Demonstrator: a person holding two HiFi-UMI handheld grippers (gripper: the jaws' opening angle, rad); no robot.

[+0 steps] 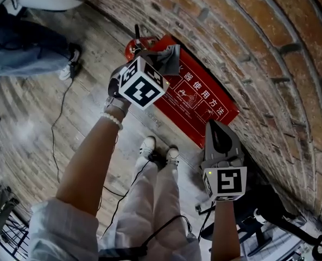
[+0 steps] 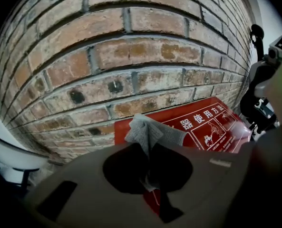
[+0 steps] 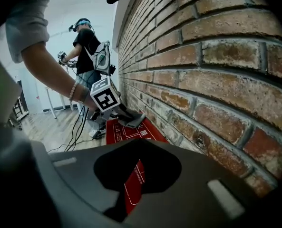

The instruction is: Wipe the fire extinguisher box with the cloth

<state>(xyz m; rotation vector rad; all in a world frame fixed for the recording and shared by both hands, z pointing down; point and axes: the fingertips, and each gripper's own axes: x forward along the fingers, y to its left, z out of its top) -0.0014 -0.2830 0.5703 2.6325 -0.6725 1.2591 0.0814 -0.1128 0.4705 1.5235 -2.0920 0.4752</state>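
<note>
The red fire extinguisher box (image 1: 196,99) lies on the floor against the foot of a brick wall (image 1: 247,42), with white print on its top face. My left gripper (image 1: 154,64) is shut on a grey cloth (image 1: 170,58) and holds it on the box's far end. In the left gripper view the cloth (image 2: 150,132) bunches out past the left gripper (image 2: 149,148) over the box (image 2: 212,127). My right gripper (image 1: 214,125) hovers over the box's near corner, shut and holding nothing. Through the slit of the right gripper (image 3: 141,142) a strip of the box (image 3: 133,184) shows.
A red round object with a black handle (image 1: 134,45) sits at the box's far end. A cable (image 1: 56,125) trails over the wooden floor. Another person (image 1: 19,48) stands at the upper left, also seen in the right gripper view (image 3: 89,49). A black stand (image 1: 258,216) is at the lower right.
</note>
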